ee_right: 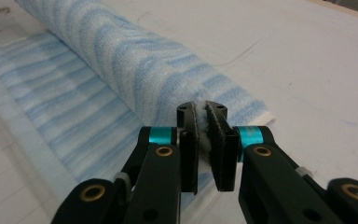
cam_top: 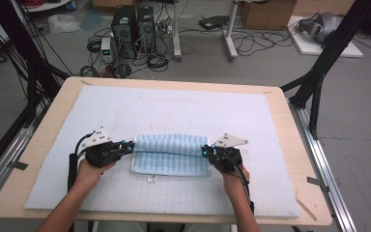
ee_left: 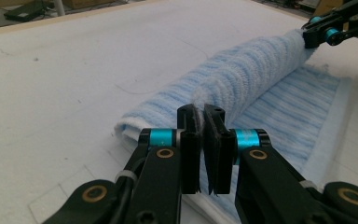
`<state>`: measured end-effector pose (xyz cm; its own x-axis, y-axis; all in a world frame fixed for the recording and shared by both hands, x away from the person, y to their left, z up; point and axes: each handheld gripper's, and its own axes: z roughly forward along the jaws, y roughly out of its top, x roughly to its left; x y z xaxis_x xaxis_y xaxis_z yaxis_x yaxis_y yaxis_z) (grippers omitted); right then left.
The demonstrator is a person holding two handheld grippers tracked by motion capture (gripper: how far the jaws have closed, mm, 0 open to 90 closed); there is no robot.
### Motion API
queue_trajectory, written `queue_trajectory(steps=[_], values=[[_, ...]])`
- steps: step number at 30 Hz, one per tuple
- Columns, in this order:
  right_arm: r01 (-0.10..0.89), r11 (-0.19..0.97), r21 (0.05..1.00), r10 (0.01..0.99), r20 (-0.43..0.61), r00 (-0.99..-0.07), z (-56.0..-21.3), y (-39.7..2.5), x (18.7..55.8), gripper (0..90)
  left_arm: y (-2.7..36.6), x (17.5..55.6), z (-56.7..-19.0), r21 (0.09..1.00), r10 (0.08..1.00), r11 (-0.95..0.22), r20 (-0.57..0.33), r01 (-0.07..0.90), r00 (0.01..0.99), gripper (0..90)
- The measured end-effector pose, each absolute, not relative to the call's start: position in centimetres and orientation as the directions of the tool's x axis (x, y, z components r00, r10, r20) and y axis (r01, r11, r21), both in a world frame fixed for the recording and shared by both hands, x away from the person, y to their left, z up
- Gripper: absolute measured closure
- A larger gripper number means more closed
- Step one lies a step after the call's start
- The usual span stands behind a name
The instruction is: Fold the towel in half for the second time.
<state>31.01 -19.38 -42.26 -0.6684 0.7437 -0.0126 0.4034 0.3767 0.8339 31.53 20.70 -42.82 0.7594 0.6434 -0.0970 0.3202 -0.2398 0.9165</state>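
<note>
Left gripper [ee_left: 203, 122] is pinching the towel [cam_top: 170, 153] — jaws nearly together w/ a thin bit of white cloth showing between the pads, right at the left end of the rolled part. Right gripper [ee_right: 202, 120] is doing the same at the opposite end, jaws clamping a tuft of cloth. In the high view the left gripper [cam_top: 128, 146] and right gripper [cam_top: 206, 151] are sitting at the two ends of the roll, each w/ a grey three-cornered plate on top and a hand behind it: left hand [cam_top: 89, 171], right hand [cam_top: 232, 176].

Towel is blue-and-white striped, lying near the middle of the white mat [cam_top: 164, 193], a bit toward the person's side. Its far part is lying rolled or folded over into a thick tube; near part is lying flat on the mat — a small tag is sitting just beside the near edge. Mat is covering most of the wooden table [cam_top: 46, 137].
</note>
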Motion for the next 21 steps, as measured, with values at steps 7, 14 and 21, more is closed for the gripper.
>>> queue_trajectory(steps=[7,14,21], values=[[0.393,0.387,0.834,0.734,-0.021,-0.679,-42.5,-19.4,29.2,83.5,20.8,30.2,-43.5,0.912,0.642,-0.251,-0.093,0.323,0.761,84.8],[0.381,0.412,0.828,0.723,-0.043,-0.689,-42.4,-19.4,27.8,83.5,21.0,29.2,-44.0,0.909,0.634,-0.26,-0.094,0.325,0.768,84.3],[0.38,0.463,0.8,0.696,-0.063,-0.715,-42.7,-19.1,26.3,79.2,21.8,28.4,-44.0,0.907,0.663,-0.223,-0.128,0.358,0.738,64.5]])
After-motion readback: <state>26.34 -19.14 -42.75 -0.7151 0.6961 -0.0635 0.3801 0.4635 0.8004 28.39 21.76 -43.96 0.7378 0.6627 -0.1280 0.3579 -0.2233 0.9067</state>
